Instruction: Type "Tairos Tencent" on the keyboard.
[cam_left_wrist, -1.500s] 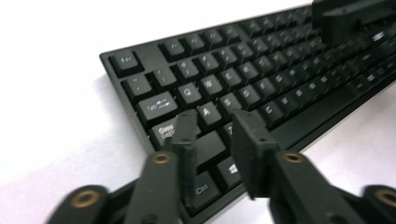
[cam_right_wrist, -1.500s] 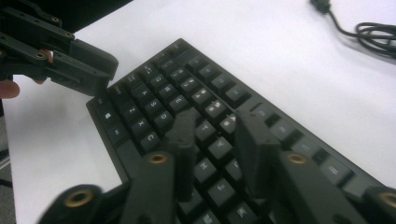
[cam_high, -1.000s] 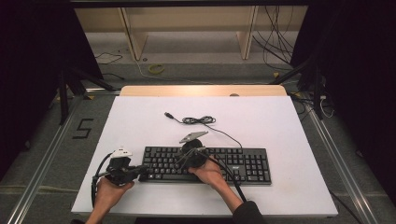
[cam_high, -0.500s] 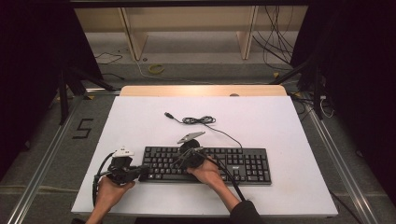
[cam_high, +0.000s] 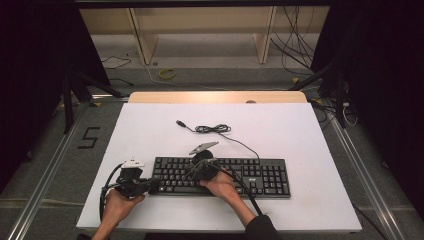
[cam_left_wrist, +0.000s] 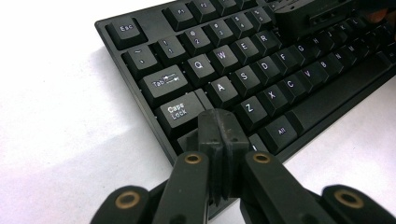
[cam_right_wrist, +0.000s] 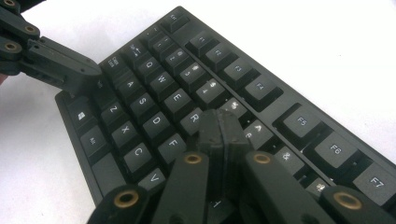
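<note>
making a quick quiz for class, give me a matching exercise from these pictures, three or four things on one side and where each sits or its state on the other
Things:
1. left gripper
2. right gripper
3. keyboard
4. cable

Places or states:
A. lies loosely coiled on the white table, beyond the keyboard
B. jaws shut, tip at the keyboard's Caps Lock corner
C. black, lies flat near the table's near edge
D. jaws shut, tip over the keys around R and F

Pairs: 1-B, 2-D, 3-C, 4-A

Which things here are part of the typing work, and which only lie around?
In use:
- keyboard
- left tool, shut, at the left-edge keys
- right tool, shut, over the letter keys

Lying about:
- coiled keyboard cable
- yellow ring on the floor
</note>
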